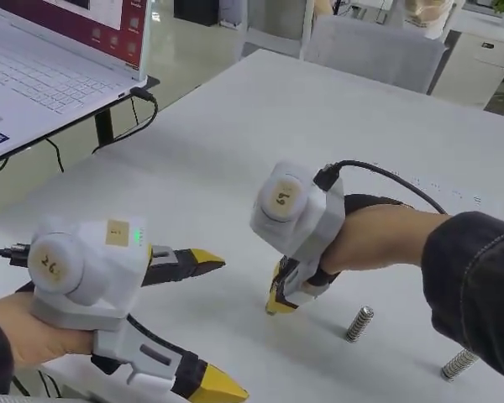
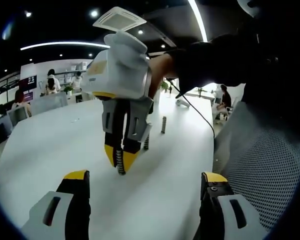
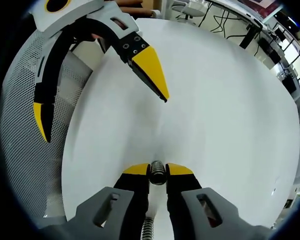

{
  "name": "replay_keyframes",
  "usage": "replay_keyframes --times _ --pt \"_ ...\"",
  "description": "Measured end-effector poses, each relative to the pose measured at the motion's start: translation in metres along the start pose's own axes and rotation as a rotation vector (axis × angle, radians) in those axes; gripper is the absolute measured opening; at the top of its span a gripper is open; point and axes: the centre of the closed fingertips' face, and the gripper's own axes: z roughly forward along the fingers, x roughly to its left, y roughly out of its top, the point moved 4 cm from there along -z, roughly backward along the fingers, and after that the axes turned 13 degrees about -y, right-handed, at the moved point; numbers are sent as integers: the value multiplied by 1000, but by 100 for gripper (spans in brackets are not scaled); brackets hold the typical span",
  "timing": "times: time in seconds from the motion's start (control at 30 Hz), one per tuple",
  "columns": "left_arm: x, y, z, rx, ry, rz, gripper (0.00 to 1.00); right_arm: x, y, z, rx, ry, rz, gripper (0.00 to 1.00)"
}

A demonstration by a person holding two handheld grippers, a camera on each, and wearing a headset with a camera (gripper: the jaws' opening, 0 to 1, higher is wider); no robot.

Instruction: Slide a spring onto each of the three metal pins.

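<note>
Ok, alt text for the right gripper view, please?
The right gripper is shut on a spring over the white table. The left gripper, jaws open, shows at the upper left.

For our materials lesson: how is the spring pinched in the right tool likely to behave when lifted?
The spring is a thin metal coil, so probably light, and may flex if squeezed. Pinched at the tips of the right tool, its round coils might slip or twist. Laid on the smooth table, it would likely roll.
</note>
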Motion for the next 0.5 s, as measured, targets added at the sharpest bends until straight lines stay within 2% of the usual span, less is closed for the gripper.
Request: replay_keyframes --times 0.23,0.5 --pt "-1 -1 -1 3 -1 -1 89 0 -5 0 -10 -4 15 18" --pt "-1 0 0 3 0 -3 89 1 -15 -7 -9 -5 50 22"
